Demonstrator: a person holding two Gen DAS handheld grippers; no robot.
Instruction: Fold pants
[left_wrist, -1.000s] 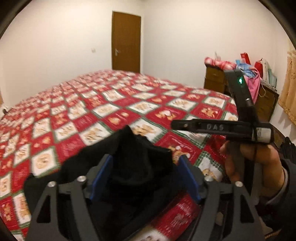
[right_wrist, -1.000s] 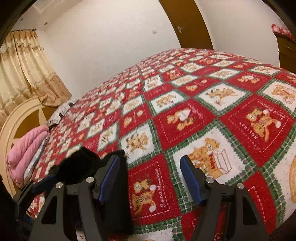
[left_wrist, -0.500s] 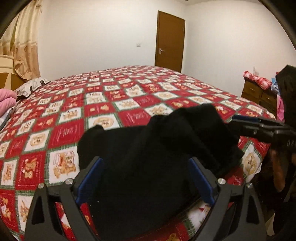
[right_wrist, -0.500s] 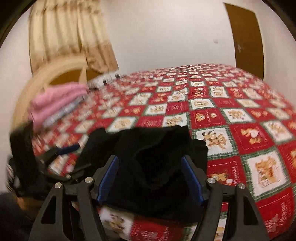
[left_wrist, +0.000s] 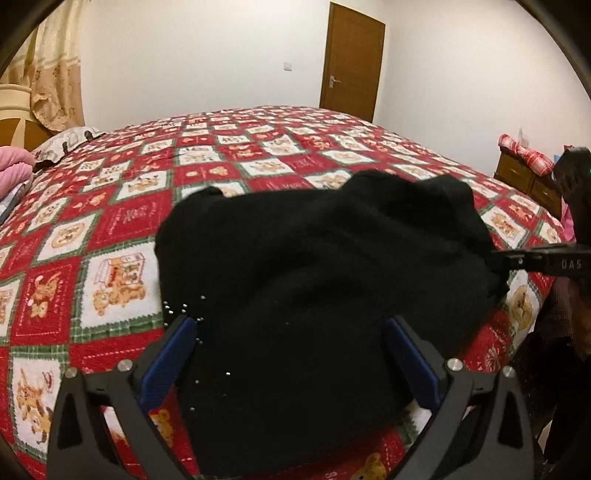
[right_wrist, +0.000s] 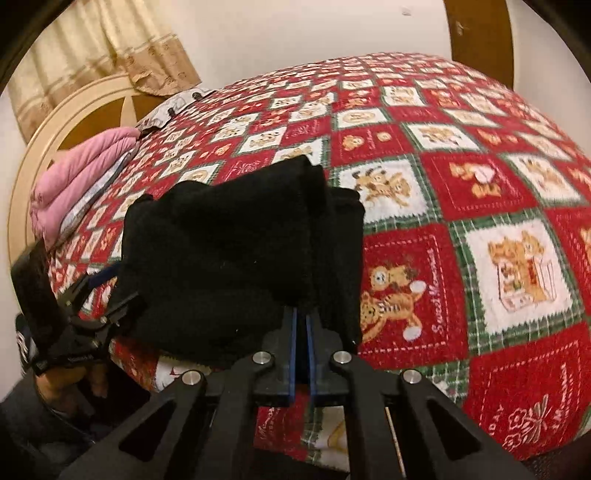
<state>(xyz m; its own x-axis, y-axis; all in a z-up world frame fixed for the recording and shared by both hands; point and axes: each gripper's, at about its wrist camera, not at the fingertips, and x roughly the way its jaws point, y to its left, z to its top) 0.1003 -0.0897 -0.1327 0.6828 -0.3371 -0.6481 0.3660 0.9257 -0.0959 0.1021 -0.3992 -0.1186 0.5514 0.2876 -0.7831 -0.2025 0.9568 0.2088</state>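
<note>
Two views, left hand-held gripper (left_wrist: 291, 354) opening around black pants (left_wrist: 317, 280), right hand-held gripper (right_wrist: 301, 325) clamped on pants.

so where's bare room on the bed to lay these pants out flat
Free: the quilt between the black pants and the door; also right of the pants in the right wrist view. Crowded: pink bedding by the headboard.

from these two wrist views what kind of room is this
Most likely a home bedroom: a big bed under a red patchwork quilt, a rounded headboard beside curtains, and a wooden dresser piled with clothes.
</note>
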